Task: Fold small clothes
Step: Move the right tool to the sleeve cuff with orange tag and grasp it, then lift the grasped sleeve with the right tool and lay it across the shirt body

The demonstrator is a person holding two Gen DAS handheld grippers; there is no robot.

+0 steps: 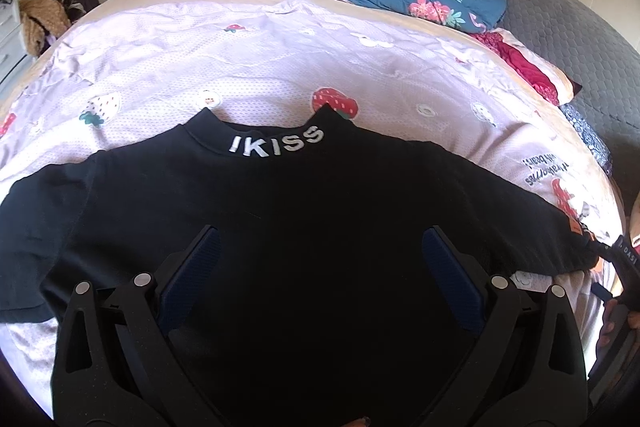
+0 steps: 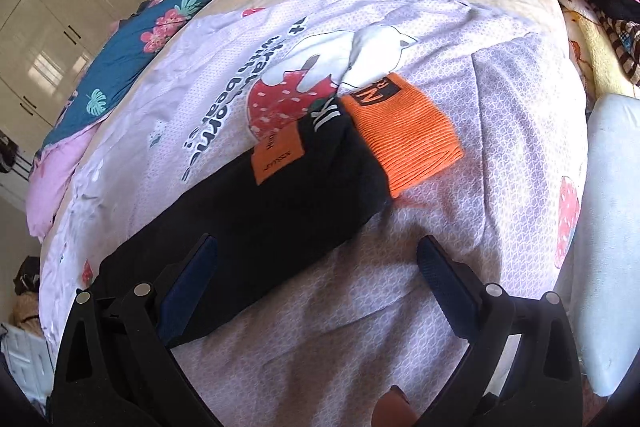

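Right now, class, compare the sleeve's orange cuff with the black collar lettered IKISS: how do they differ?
The orange cuff is bright and ribbed; the black collar is dark and smooth. The cuff carries a dark patch, the collar white letters. Both belong to the black top and lie flat on the bed cover.

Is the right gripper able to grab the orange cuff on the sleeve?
Probably yes. The right gripper is open, and the orange cuff lies flat on the bedspread ahead of it, with nothing on top or in between.
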